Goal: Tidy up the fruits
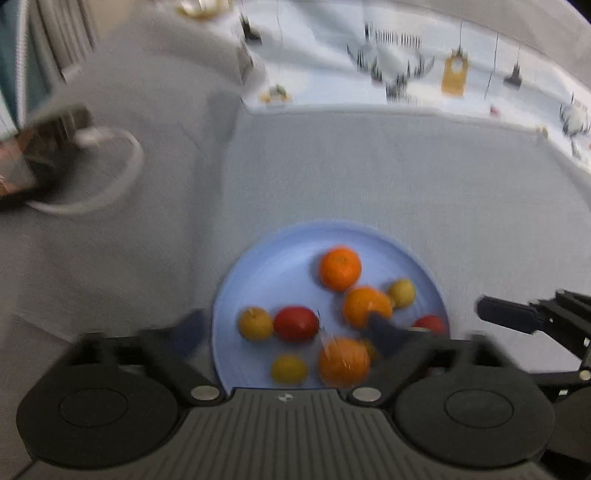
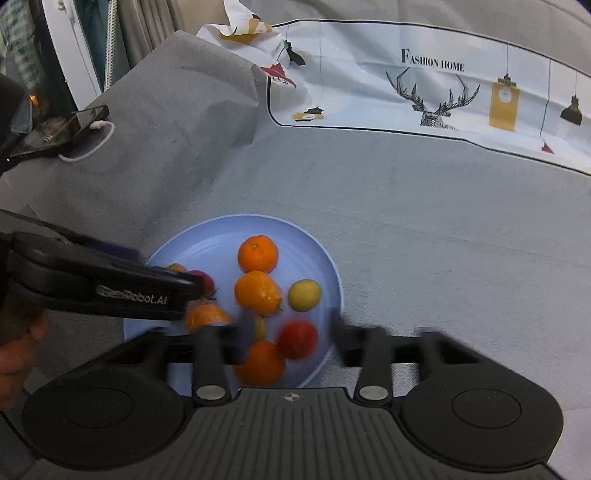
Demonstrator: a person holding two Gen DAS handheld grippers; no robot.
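Grey cloth [image 2: 424,206] covers the whole work surface, with a white printed cloth [image 2: 406,85] bearing a stag drawing and the words "FASHION HOME" across the upper right of the right wrist view.

Low in the left wrist view, the left gripper [image 1: 291,332] stands with its fingers spread wide, one dark tip at the plate's left rim and the other over the fruit at lower right; nothing is held between them. The right gripper [image 2: 291,328] in its own view is also parted, its blurred tips set either side of a red fruit [image 2: 297,339] without visibly clamping it.

Both tools hang over a light blue plate [image 1: 273,266] at the lower middle of each frame. On it lie the fruits: an orange [image 1: 340,267] toward the far side, a second orange [image 1: 365,306] just below it with a yellow fruit [image 1: 402,293] beside it, another red fruit [image 1: 295,324] left of centre touching a yellow one [image 1: 255,324], and near the bottom a small yellow fruit [image 1: 289,368] next to a blurred orange [image 1: 343,363].

Further out, at the left edge of the right wrist view, a dark phone [image 2: 55,131] rests with a looped white cable [image 2: 96,142]. Curtains [image 2: 140,29] hang in the upper left corner.
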